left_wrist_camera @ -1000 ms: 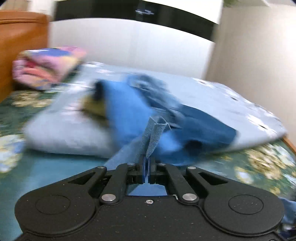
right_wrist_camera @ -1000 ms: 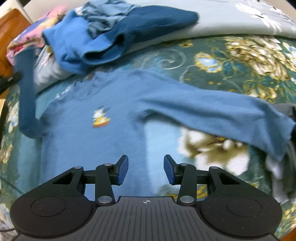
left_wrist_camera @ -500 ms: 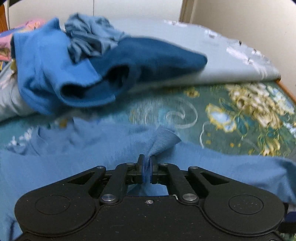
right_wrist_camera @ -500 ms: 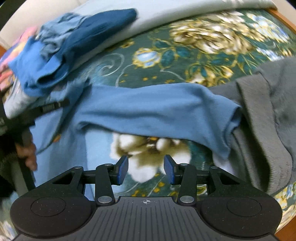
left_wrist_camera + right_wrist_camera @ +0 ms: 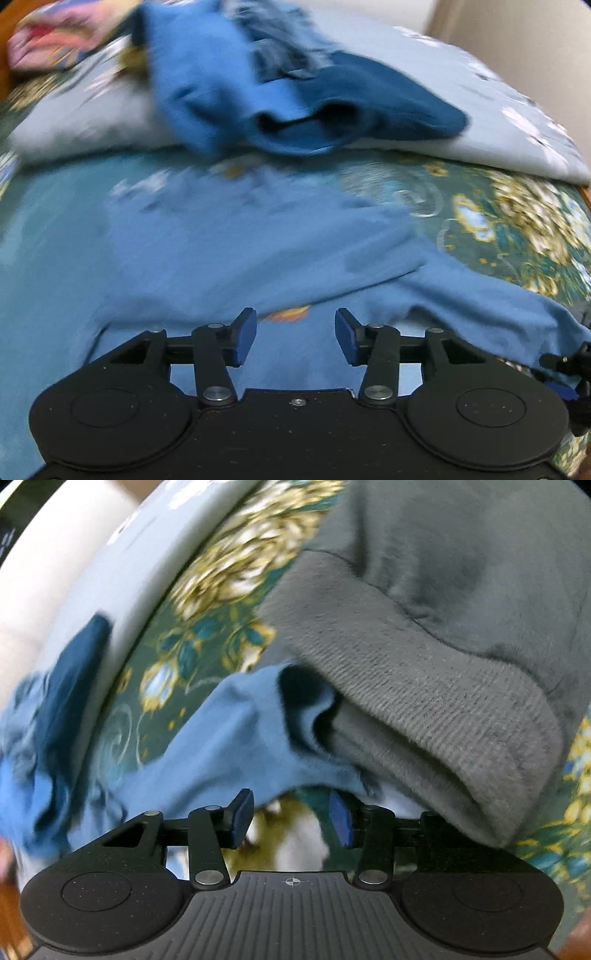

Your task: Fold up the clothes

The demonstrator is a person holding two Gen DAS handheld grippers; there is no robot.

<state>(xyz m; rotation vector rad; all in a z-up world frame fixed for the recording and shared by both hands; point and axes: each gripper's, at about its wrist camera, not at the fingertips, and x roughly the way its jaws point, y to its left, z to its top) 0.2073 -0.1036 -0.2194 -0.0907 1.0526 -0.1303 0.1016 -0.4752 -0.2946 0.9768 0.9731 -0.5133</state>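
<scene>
- Over the bed, the left hand-held gripper (image 5: 294, 341) hangs low above the light blue sweater (image 5: 229, 266), with its two blue pads spread apart and nothing between them.
- On the other side, the right hand-held gripper (image 5: 291, 818) is also spread wide and holds nothing; it points at the sweater's cuff (image 5: 295, 716), which lies just in front of its fingertips.
- The sweater lies flat on the floral bedspread (image 5: 517, 229), and one sleeve goes out to the right side of the left view.
- A small orange print on the sweater's chest is mostly covered by a fold, so I cannot tell what it shows.
- The cuff's end touches a grey garment (image 5: 443, 672), and the ribbed hem of this garment lies partly over it.
- Both views are blurred by motion, most of all at the left edges.
- Behind the sweater, a pile of darker blue clothes (image 5: 295, 96) rests on a pale blue quilt (image 5: 498, 122).
- A pink patterned bundle (image 5: 55, 40) sits at the far left corner, and a plain pale wall (image 5: 517, 33) stands behind the bed.
</scene>
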